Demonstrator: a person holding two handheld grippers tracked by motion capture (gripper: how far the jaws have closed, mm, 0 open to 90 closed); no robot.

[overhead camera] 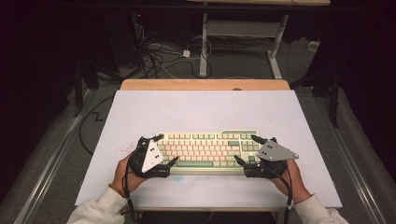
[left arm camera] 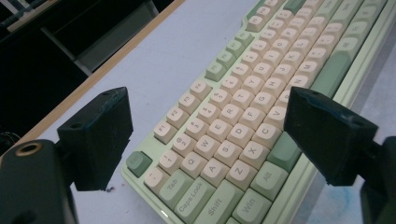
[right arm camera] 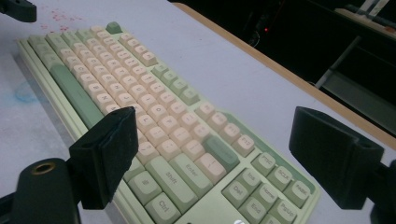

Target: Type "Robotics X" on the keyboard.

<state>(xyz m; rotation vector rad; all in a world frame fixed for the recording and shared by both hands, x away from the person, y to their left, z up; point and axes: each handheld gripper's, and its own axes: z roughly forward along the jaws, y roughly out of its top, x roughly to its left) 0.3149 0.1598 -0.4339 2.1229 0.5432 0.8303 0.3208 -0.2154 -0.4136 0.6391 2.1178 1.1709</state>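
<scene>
My left gripper [overhead camera: 164, 150] stands wide open with nothing in it, its jaws straddling the left end of the keyboard [overhead camera: 209, 150]: one jaw off the far corner over the table [overhead camera: 201, 107], the other above the front edge near the C key. My right gripper [overhead camera: 246, 150] gapes likewise, empty, around the right end by the navigation keys. Beyond both, the keyboard's middle lies flat between them. I judge this the approach to a two-ended grasp; next, both pairs must lower level and close evenly on the case edges.
</scene>
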